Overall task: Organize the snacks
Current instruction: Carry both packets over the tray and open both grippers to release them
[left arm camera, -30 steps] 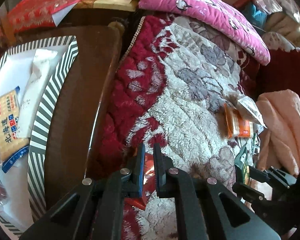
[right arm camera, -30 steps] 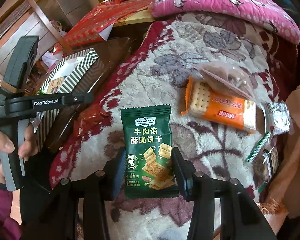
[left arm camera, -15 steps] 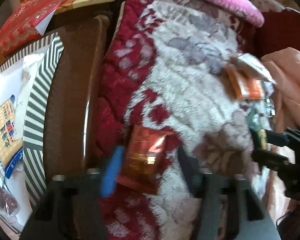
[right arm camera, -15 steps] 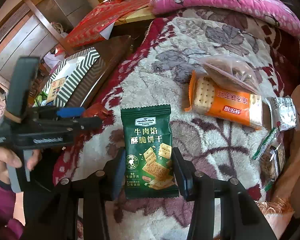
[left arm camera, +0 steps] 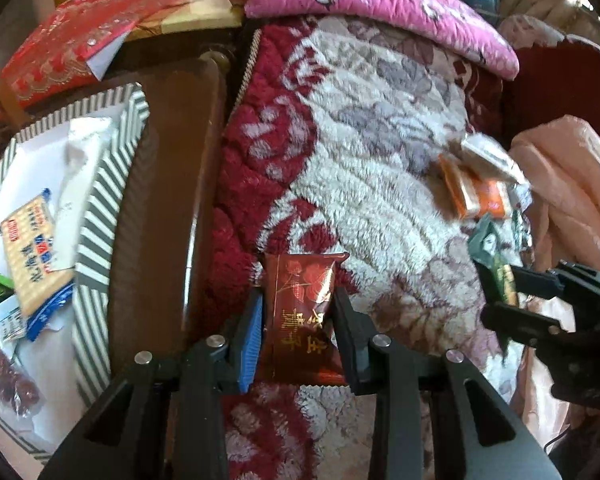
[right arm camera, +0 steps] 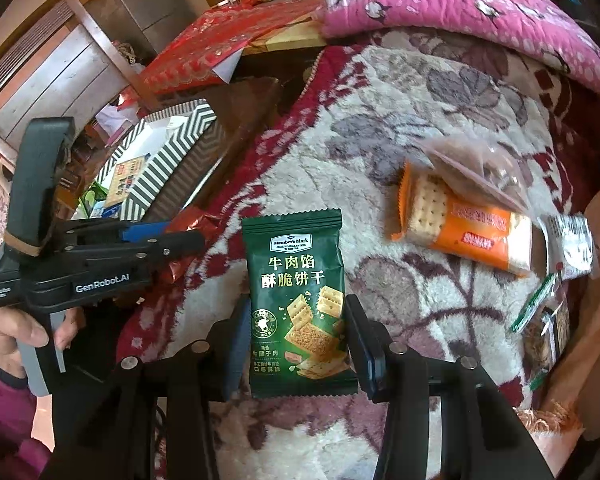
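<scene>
left hand-held gripper [right arm camera: 180, 240]: black, blue pad, "GenRobot.AI" lettering | hand [right arm camera: 16, 332]: bare skin | sleeve: magenta

Striped box [left arm camera: 100, 208] sits left of the quilt [left arm camera: 372, 200]; cracker packet [left arm camera: 32, 256] lies inside it. Biscuit pack [right arm camera: 468, 228] lies on the quilt, right of centre, pillow [right arm camera: 460, 12] behind.

Right gripper [right arm camera: 296, 332] clamped on a green biscuit packet [right arm camera: 298, 300] over the floral blanket [right arm camera: 360, 128]. Left gripper [right arm camera: 172, 236] at the blanket's left edge, pinching a red foil packet [right arm camera: 188, 220]. Orange cracker pack [right arm camera: 460, 224] toward the right edge, under a clear bag [right arm camera: 472, 168]. Striped box [right arm camera: 172, 160] beyond the left edge.
</scene>
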`<state>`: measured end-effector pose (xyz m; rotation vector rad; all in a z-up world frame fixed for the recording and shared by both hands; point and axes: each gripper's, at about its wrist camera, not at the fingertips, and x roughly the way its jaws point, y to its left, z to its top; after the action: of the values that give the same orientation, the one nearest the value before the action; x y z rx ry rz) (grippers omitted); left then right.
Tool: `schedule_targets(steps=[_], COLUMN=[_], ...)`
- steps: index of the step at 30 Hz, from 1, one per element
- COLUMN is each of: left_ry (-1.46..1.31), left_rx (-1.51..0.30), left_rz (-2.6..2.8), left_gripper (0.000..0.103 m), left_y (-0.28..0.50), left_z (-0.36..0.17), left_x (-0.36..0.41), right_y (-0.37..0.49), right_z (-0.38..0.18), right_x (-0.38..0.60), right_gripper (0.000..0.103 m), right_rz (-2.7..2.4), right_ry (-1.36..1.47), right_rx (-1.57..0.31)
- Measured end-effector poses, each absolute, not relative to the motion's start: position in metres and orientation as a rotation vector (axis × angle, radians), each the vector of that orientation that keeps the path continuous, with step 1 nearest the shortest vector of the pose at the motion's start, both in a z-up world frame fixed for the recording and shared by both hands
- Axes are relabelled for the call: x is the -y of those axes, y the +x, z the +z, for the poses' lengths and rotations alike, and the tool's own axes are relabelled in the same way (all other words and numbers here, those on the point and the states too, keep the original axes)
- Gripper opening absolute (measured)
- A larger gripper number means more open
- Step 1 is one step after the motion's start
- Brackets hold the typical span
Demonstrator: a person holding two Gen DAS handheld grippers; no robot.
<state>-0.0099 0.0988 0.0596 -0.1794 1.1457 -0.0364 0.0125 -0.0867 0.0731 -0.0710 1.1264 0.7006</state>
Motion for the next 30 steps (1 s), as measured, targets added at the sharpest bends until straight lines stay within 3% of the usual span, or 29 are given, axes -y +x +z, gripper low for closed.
schedule_targets(steps=[30], left_ry=[-0.252], left_rx=[-1.003], left_rz=[0.197], left_gripper=[0.032], left_y=[-0.069], left_z=[0.118], left_x=[-0.189], right_y=[-0.005], right_z=[0.109], right_x=[-0.041], right_gripper=[0.049], right_rz=[0.894], right_ry=[-0.21], right_rx=[-1.069])
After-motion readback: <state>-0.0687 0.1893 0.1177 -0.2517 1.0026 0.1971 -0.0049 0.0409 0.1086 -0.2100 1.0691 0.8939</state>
